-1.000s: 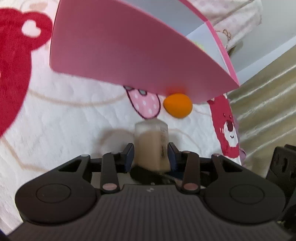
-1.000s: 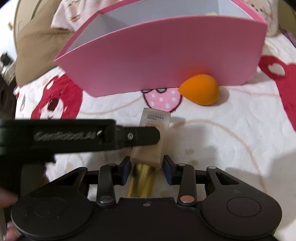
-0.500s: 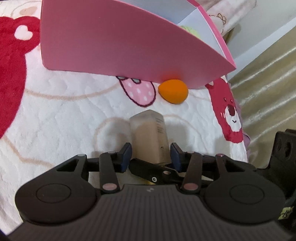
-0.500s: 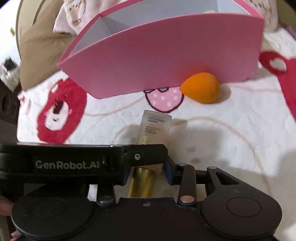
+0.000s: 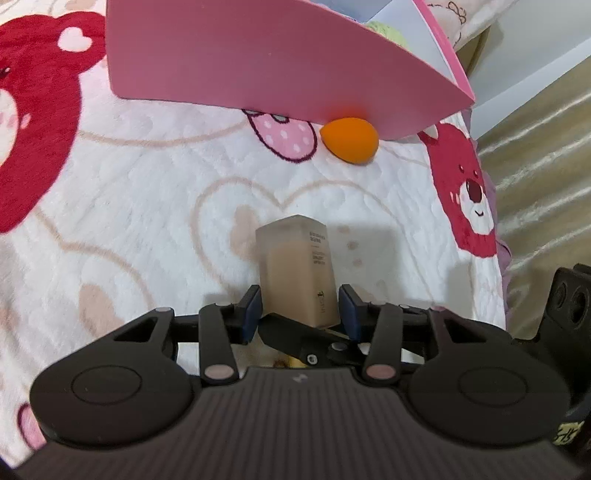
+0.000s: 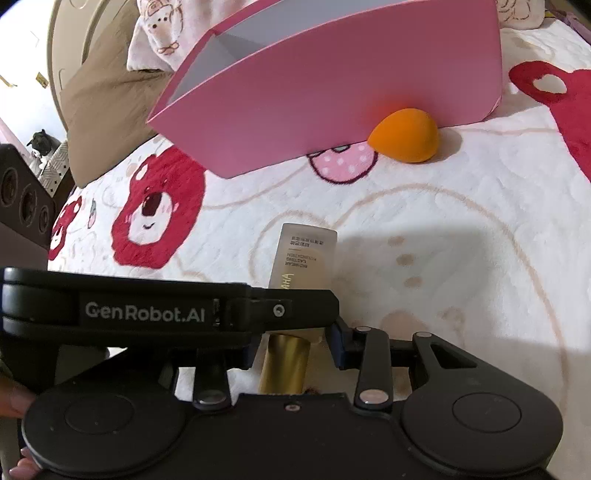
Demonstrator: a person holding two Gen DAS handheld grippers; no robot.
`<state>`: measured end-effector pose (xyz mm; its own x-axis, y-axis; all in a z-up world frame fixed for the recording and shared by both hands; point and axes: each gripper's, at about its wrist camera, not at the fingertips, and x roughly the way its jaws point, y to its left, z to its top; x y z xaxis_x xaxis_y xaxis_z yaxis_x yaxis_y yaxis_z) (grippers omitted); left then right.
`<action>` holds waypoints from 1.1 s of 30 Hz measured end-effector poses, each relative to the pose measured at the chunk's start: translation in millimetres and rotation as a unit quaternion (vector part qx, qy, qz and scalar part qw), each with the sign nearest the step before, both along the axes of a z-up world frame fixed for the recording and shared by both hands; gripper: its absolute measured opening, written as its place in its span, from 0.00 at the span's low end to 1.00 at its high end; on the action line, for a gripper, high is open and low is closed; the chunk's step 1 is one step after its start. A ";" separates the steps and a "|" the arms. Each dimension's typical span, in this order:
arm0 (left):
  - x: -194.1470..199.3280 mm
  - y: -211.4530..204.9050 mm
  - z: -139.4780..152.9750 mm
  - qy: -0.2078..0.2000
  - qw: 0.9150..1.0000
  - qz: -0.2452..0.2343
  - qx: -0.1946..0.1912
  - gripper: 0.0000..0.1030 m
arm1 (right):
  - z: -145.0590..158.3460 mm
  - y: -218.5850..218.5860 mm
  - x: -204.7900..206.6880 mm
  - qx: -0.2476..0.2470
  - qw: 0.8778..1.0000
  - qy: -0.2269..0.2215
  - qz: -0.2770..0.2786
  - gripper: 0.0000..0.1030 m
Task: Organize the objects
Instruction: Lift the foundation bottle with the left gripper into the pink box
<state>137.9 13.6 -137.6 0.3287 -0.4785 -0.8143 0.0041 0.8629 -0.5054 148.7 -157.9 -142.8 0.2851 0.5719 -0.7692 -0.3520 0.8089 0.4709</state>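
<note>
Left gripper (image 5: 301,308): pitched steeply down toward the blanket (image 5: 147,221), with the foundation bottle (image 5: 295,266) between its blue pads. The jaws have just been closing, and both pads are seen lying against the bottle's sides.
Right gripper (image 6: 293,343): also angled down, and closed tight on the bottle's lower body just above the gold cap (image 6: 286,365). Its left pad is hidden behind the other tool.
Crossing of tools: in the right wrist view one black finger (image 6: 280,310) of the left gripper lies across the bottle from the left. In the left wrist view a black finger (image 5: 295,338) of the right gripper is seen beneath the bottle.
Foundation bottle: held by both grippers, with its flat base pointed away from the cameras and toward the box. A shadow is cast on the blanket beside it. Whether it touches the blanket cannot be told.
Pink box (image 5: 258,55): stood on the blanket beyond the bottle and well apart from it. Its top is open, and a pale green item (image 5: 384,29) is partly visible inside.
Orange sponge (image 5: 349,138): laid on the blanket against the foot of the box's near wall.
Hand: fingertips (image 6: 14,402) are seen at the left edge of the right wrist view, beside the black housing.
</note>
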 end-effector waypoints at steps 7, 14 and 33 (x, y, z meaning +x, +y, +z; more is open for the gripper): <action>-17.2 -3.9 34.0 -0.022 1.000 -0.011 0.009 0.41 | 29.8 -4.6 -18.0 -0.001 1.000 -0.022 0.014 0.41; -29.6 -1.8 83.6 -0.075 0.997 -0.022 0.011 0.41 | 77.4 -3.0 -29.0 -0.002 0.997 -0.071 0.031 0.41; 36.6 35.8 240.7 -0.173 0.984 0.000 0.030 0.41 | 219.6 33.8 34.7 0.020 0.970 -0.222 0.096 0.41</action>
<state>174.5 49.5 103.1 0.5912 -0.4330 -0.6805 0.1678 0.8912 -0.4213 183.4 -124.1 76.7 0.4683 0.6740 -0.5713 -0.6701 0.6924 0.2676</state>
